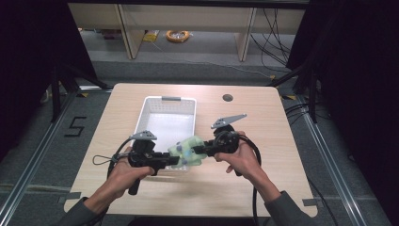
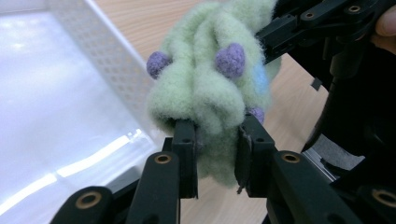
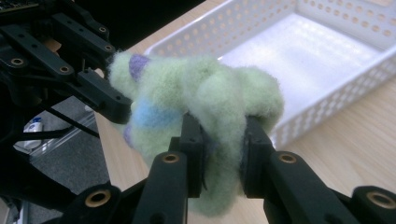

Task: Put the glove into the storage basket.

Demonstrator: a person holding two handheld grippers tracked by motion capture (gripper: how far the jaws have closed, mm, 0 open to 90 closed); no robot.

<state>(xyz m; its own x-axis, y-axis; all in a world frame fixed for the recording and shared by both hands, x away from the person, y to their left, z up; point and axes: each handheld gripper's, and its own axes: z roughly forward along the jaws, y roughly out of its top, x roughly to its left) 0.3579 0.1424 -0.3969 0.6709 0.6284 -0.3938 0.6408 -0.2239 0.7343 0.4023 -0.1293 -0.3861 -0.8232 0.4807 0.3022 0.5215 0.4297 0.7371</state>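
From above, a person's 2 grippers meet over the near end of a white basket (image 1: pixel 167 115) on the wooden table (image 1: pixel 263 122); the left gripper (image 1: pixel 175 160) and right gripper (image 1: pixel 195 150) share a fuzzy green cloth (image 1: pixel 188 151), bunched between them so neither end droops. Left gripper view: its jaws pinch a fold of the cloth (image 2: pixel 210 88), purple dots showing, the basket wall (image 2: pixel 112 60) just beside, likely its destination. Right gripper view: its jaws clamp the opposite fold (image 3: pixel 205 102); the open basket (image 3: pixel 299 56) lies beyond, ready to receive it.
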